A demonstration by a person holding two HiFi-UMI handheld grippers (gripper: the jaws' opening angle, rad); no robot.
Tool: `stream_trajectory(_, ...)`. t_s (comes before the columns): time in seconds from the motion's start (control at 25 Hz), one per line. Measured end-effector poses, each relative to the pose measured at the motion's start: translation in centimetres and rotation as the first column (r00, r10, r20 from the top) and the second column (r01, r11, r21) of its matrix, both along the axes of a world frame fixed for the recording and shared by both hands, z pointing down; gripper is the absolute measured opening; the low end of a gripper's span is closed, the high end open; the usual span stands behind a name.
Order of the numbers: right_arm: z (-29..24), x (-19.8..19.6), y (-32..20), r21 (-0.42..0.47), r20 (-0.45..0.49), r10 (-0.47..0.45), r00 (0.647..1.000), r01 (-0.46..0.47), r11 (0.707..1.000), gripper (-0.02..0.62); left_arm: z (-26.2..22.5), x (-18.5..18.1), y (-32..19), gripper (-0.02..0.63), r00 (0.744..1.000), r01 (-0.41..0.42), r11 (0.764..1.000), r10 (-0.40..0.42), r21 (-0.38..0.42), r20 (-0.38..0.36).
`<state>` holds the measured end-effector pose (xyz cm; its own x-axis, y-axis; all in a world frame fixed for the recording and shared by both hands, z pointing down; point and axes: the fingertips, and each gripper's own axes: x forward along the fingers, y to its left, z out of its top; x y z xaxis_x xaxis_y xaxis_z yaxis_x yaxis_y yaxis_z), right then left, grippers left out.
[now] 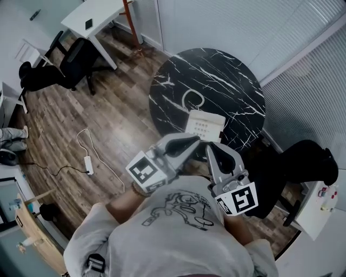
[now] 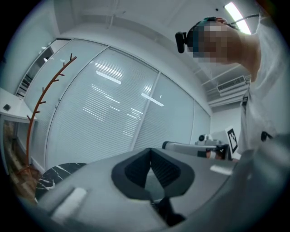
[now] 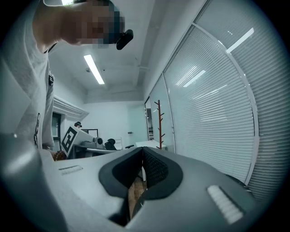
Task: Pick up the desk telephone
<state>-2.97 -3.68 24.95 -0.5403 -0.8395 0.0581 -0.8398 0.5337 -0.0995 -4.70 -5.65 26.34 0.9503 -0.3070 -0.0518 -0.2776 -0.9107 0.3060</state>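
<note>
Two grippers, one phone, one table, two chairs

One left gripper [image 1: 192,143] and one right gripper [image 1: 213,154], each with one marker cube [image 1: 145,170]. Just ahead of them is one desk telephone [image 1: 204,126] on one round marble table [image 1: 216,70]. One black chair [image 1: 65,67] stands far off the left gripper's side, and a second black chair [image 1: 300,162] is beside the right. There is also one white desk [image 1: 92,16], one coat rack [image 1: 130,21] and one power strip [image 1: 88,164].

the desk telephone [image 1: 204,125] is white and flat with rows of small buttons. it lies at the near edge of the round black table [image 1: 216,76] with white lines.
</note>
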Motion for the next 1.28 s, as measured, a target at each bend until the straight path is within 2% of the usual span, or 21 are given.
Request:
stream_trajectory(0.32,1.2,1.8,-1.4,-0.031,0.01,0.017,1.0,-0.017,0.999,0.005,1.1,1.7,-1.3,0.002,1.0,-0.012,1.0,0.013,-0.028,0.011)
stream_trajectory(0.76,2.5,4.6,-1.1,-0.067,0.004,-0.001,1.0,0.002,0.998,0.005,2.4,4.1,-1.2,0.002,0.999,0.031,0.998,-0.03,-0.051,0.031)
stream_trajectory(1.0,4.6,6.1,-1.9,-0.109,0.0,0.003,1.0,-0.003,0.994,0.021,4.5,5.1,-1.7,0.018,0.998,0.021,0.997,-0.016,-0.08,0.067)
stream_trajectory(1.28,8.2,7.7,-3.6,-0.163,-0.006,0.023,1.0,-0.024,0.986,0.061,8.8,5.9,-3.7,0.055,0.989,0.032,0.994,-0.016,-0.103,0.144)
